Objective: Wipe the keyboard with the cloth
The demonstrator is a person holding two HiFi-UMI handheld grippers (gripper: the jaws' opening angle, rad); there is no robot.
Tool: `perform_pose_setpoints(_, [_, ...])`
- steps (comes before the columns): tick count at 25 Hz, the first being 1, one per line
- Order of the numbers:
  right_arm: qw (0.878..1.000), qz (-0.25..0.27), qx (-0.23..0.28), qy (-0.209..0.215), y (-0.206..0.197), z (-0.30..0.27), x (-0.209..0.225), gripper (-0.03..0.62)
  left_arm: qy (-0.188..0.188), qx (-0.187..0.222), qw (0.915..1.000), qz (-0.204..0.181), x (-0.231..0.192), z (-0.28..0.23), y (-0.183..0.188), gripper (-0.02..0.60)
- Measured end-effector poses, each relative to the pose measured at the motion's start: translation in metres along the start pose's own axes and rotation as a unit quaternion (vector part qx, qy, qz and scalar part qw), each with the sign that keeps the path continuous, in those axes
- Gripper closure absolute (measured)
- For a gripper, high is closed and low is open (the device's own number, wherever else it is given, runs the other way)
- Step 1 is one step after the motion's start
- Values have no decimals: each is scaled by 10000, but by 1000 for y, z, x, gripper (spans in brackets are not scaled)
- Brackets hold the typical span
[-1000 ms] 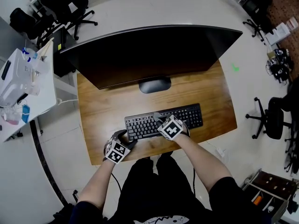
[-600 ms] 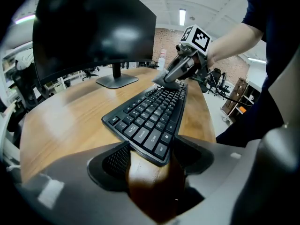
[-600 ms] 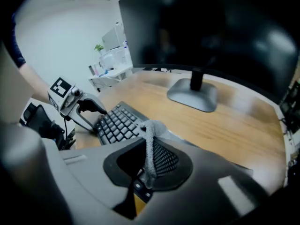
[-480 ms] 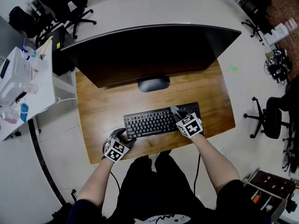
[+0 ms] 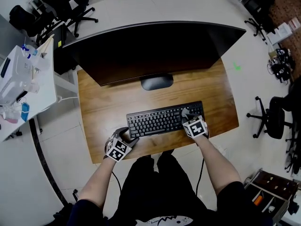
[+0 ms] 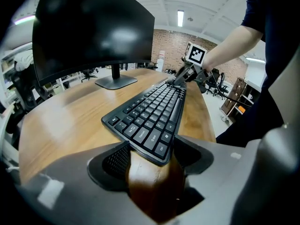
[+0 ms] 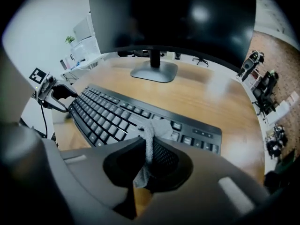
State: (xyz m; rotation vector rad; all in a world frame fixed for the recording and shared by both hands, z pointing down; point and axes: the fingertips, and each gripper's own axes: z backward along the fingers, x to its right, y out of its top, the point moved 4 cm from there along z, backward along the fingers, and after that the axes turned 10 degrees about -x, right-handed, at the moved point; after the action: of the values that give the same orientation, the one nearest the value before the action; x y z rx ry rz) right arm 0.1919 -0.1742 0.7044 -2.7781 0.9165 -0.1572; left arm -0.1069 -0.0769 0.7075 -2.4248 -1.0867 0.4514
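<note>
Right claw pinched tight on cloth, cloth sat on keyboard right-end keys. Left claw clamped keyboard's near-left corner, on desk.

Wooden desk, black keyboard, monitor stand

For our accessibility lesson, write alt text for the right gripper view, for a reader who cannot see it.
The right gripper, jaws shut on a grey cloth, rests the cloth's end on the keyboard. The keyboard lies on a wooden desk before a dark monitor, with the left gripper at its far end.
</note>
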Motion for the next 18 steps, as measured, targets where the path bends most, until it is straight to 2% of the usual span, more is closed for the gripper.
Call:
perform_pose_setpoints(6, [9978, 554, 137, 333, 26, -8, -68, 563, 2, 6, 10000, 17, 1, 1, 0, 291])
perform_pose_setpoints(12, [9893, 1224, 229, 764, 41, -15, -137, 565, 41, 2, 10000, 49, -2, 1, -1, 291])
perform_pose_setpoints(16, [9814, 1528, 211, 1140, 43, -16, -172, 563, 65, 20, 10000, 59, -2, 2, 0, 291])
perform_pose_setpoints(18, [9794, 1614, 275, 1186, 43, -14, -176, 563, 49, 23, 10000, 55, -1, 1, 0, 291])
